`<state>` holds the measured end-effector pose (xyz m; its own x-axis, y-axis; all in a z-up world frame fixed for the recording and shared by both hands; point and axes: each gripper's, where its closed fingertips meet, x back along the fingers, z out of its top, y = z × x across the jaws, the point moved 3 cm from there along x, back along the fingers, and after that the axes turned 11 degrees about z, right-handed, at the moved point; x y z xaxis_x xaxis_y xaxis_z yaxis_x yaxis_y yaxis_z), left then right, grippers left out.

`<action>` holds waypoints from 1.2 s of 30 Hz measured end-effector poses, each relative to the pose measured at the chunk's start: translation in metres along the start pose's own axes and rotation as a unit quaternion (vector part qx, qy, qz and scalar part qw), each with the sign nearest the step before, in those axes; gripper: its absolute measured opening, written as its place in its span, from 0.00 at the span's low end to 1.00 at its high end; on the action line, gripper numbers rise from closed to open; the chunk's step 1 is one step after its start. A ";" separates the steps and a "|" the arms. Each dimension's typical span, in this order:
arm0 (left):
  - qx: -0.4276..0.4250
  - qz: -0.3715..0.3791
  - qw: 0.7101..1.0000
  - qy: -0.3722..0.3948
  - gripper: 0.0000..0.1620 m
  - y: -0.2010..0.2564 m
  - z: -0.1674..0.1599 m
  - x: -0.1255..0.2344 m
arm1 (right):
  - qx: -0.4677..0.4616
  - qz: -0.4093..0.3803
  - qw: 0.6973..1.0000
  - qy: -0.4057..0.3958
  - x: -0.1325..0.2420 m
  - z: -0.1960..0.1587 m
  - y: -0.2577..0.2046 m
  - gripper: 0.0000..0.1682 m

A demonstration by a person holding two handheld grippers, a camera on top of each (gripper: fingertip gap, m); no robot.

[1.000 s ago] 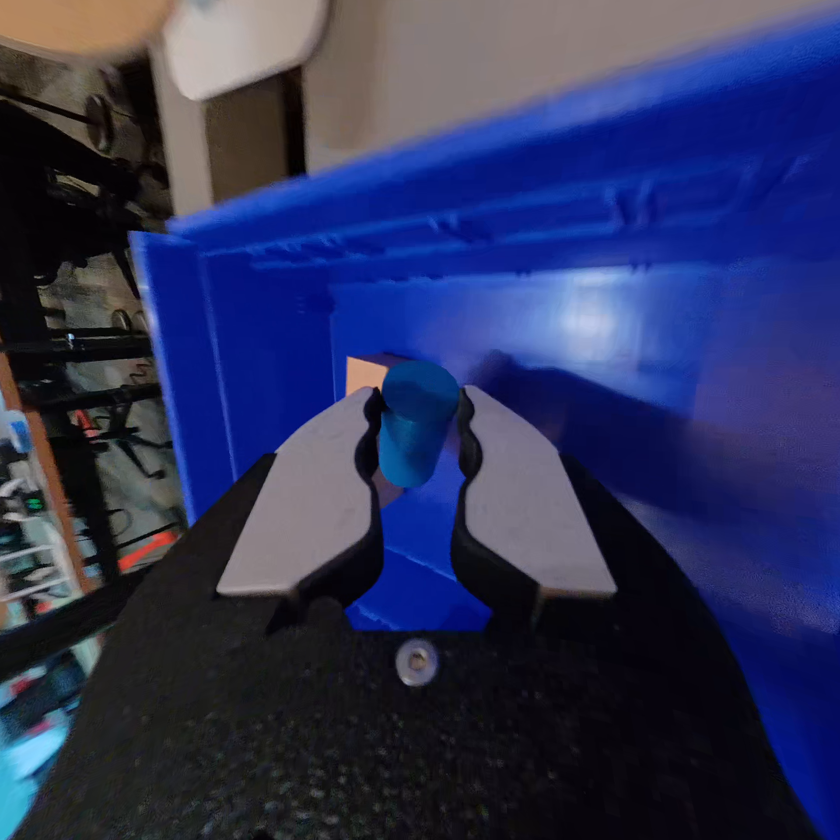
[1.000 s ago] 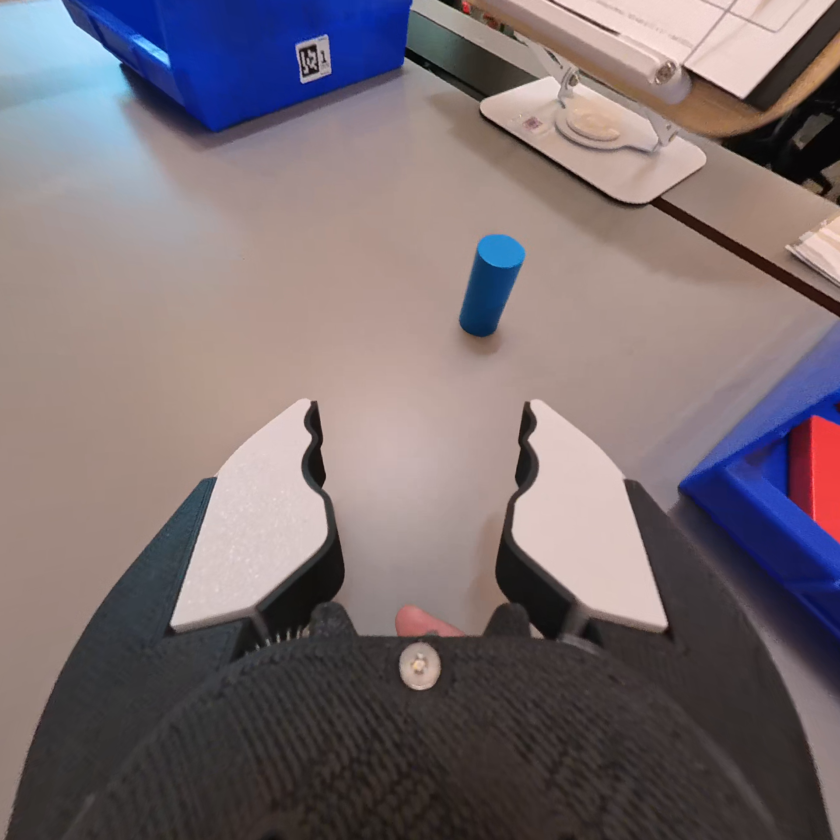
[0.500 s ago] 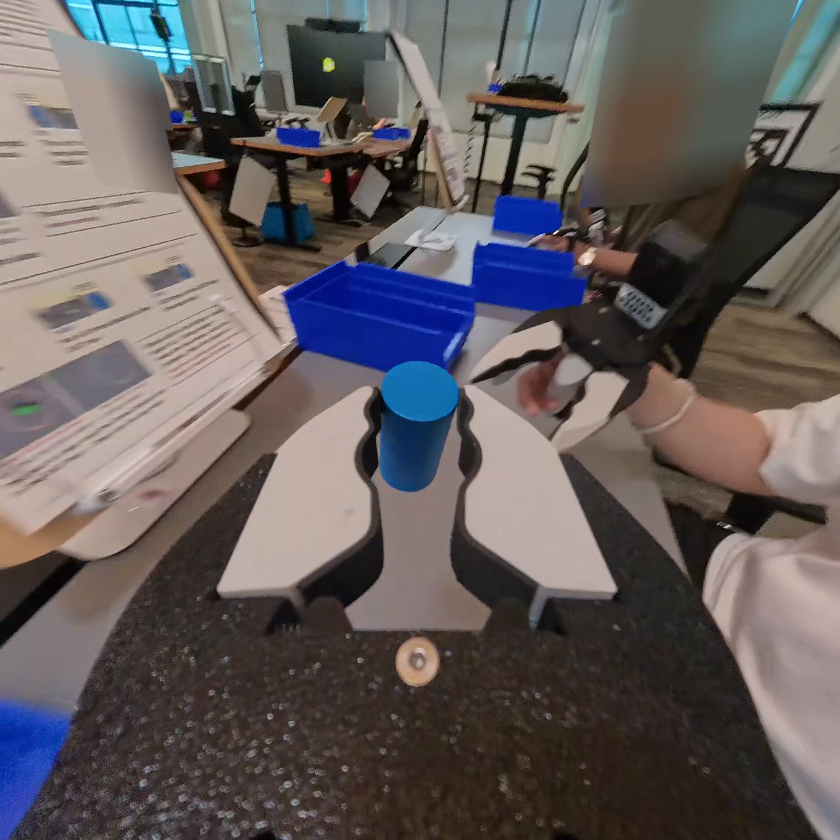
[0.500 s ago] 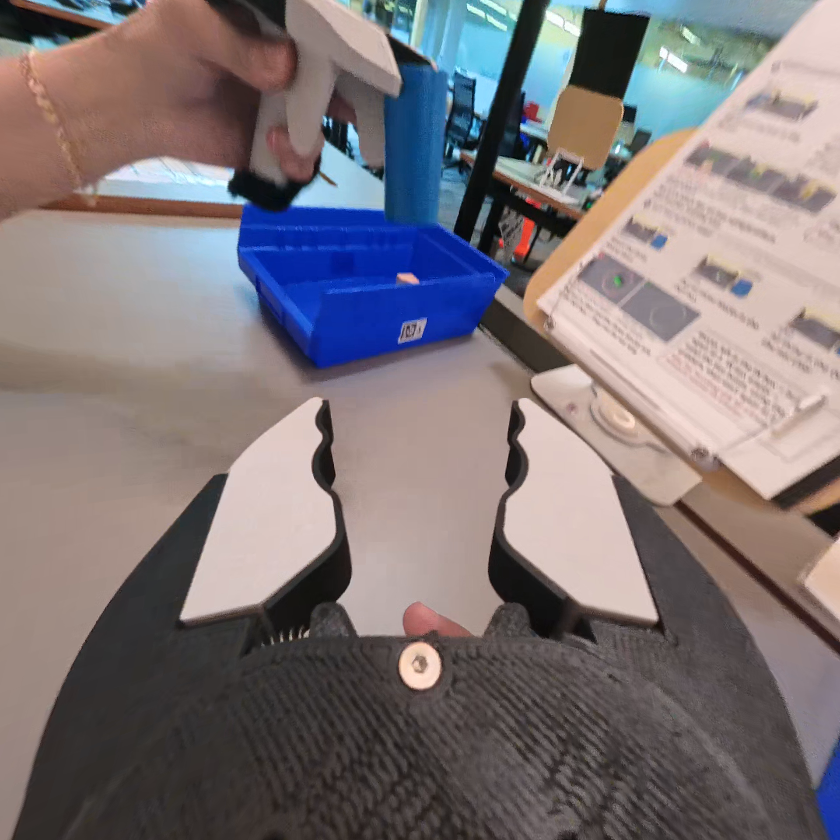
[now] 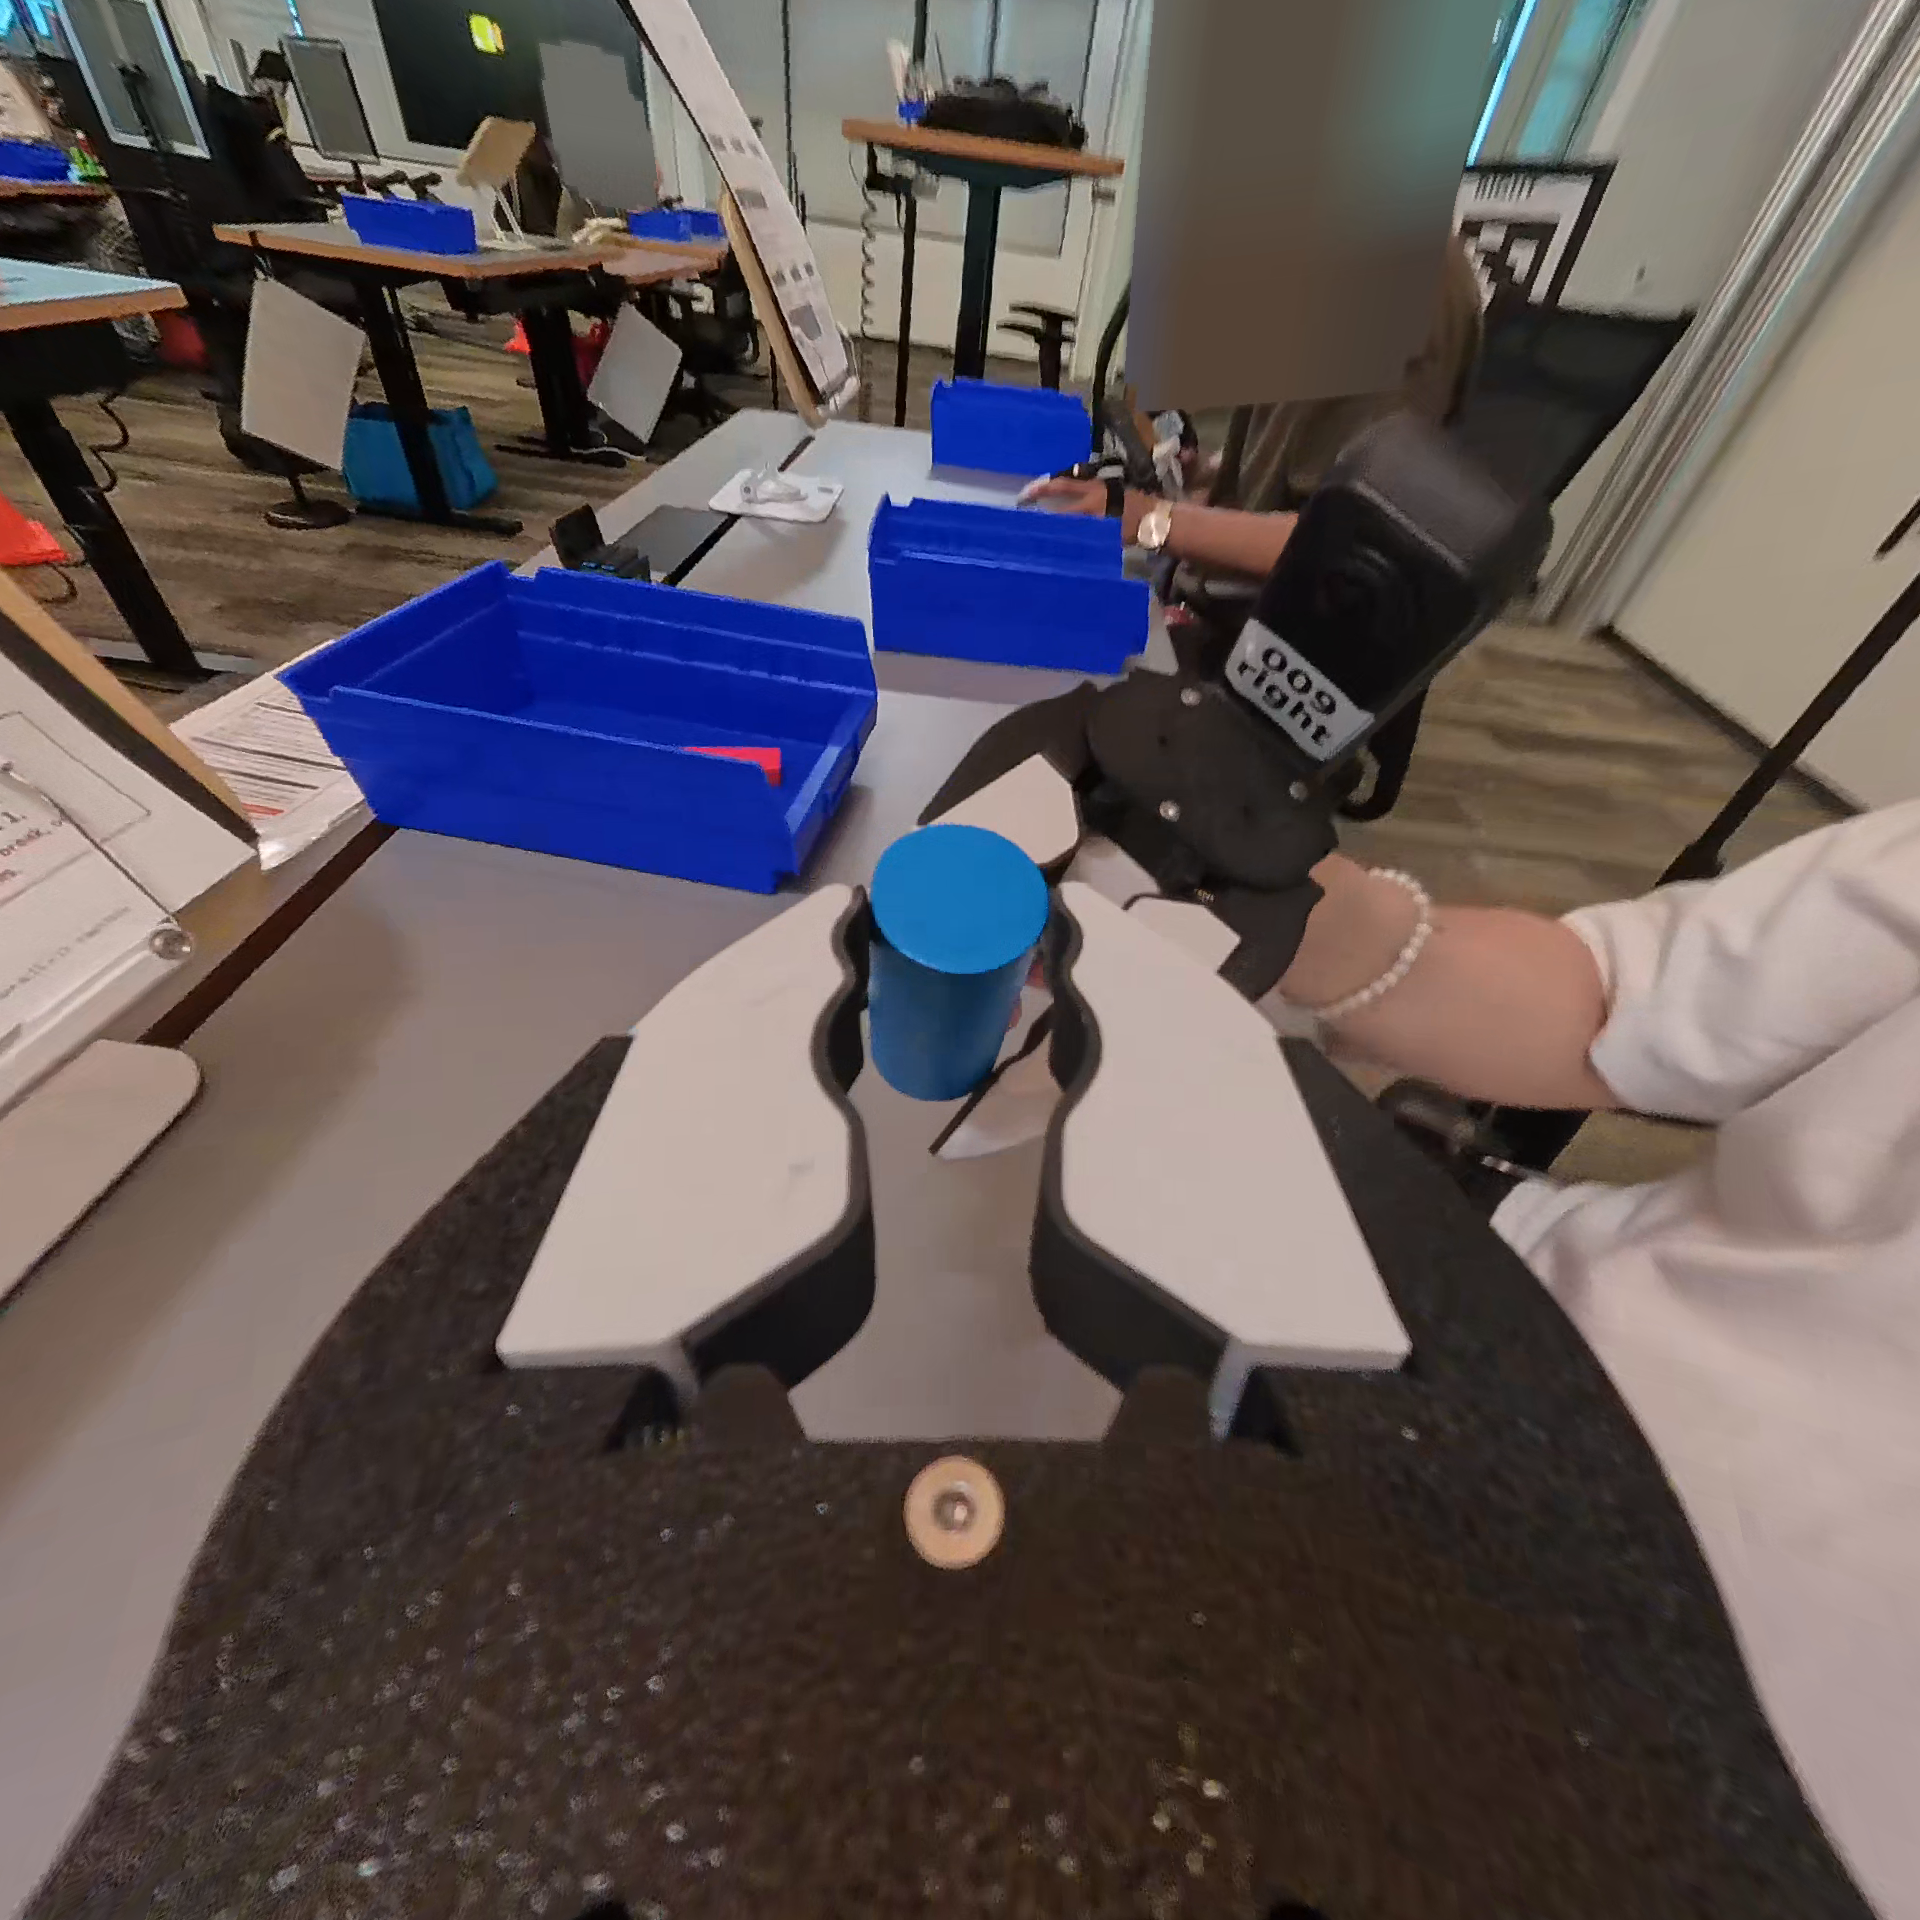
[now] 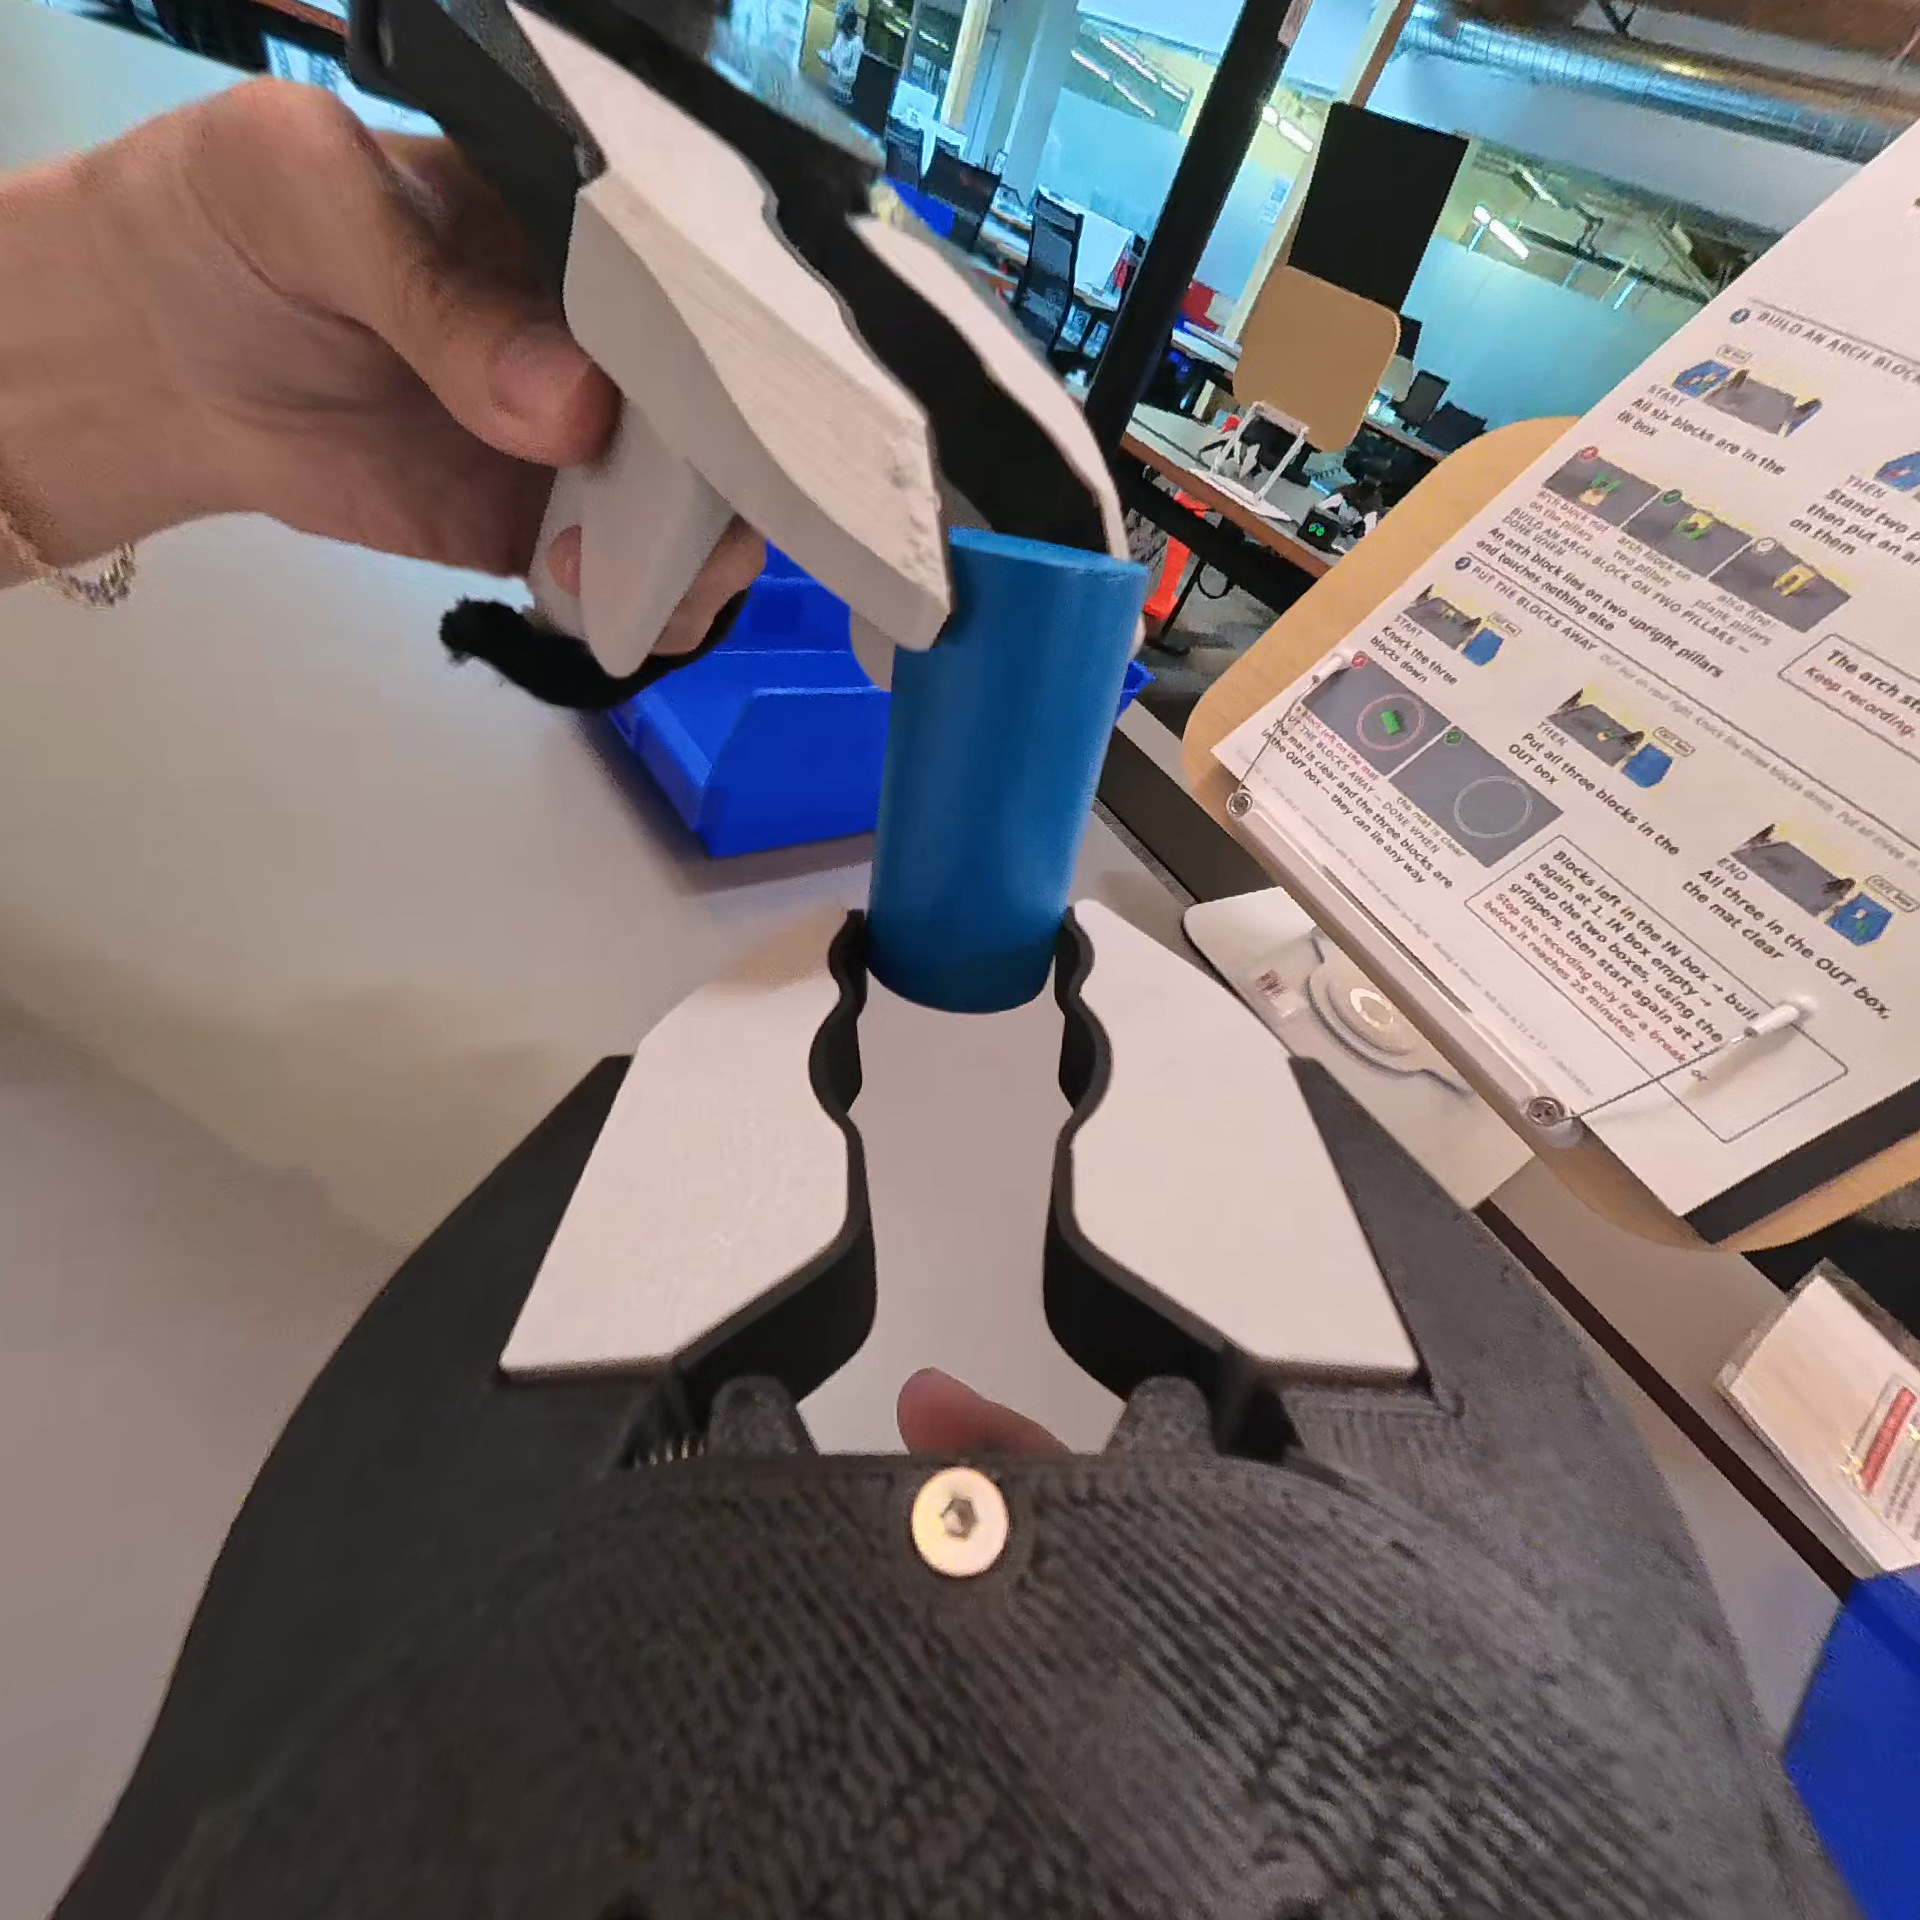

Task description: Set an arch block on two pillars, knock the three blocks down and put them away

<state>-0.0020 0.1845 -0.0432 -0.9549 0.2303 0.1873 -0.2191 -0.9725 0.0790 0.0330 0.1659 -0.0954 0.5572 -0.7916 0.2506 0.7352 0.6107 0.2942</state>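
A blue cylinder is held upright in the air above the grey table. My left gripper is shut on its upper end. My right gripper is shut on its lower end, with a fingertip on each side. In the right wrist view the left gripper comes down from the upper left, held by a hand. The right gripper's fingers show just beyond the cylinder in the left wrist view.
A blue bin with a red block stands on the table ahead left. Another blue bin stands farther back. A third bin is behind the cylinder. An instruction board on a stand is at the table's right edge. There is about 6 cm between the tips of the two grippers.
My left gripper carried the cylinder from inside a blue bin out over the table. My right gripper, open before, tilted up, met the cylinder and shut on its lower end.
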 end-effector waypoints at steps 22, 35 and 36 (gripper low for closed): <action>-0.111 0.063 0.970 -0.207 0.19 -0.026 -0.042 -0.024 | -0.035 -0.022 0.995 -0.087 0.018 -0.057 0.011 0.40; -0.094 0.114 0.940 -0.308 0.19 -0.101 -0.126 -0.091 | -0.125 -0.080 0.988 -0.047 0.094 -0.098 0.038 0.46; -0.091 0.115 0.938 -0.315 0.19 -0.104 -0.131 -0.094 | -0.127 -0.081 0.988 -0.046 0.095 -0.100 0.038 0.46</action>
<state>0.0838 0.2595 -0.1971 -0.6861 -0.0664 0.7245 -0.1073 -0.9757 -0.1911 0.1527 0.1120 -0.1522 0.3966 -0.8659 0.3050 0.8911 0.4429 0.0986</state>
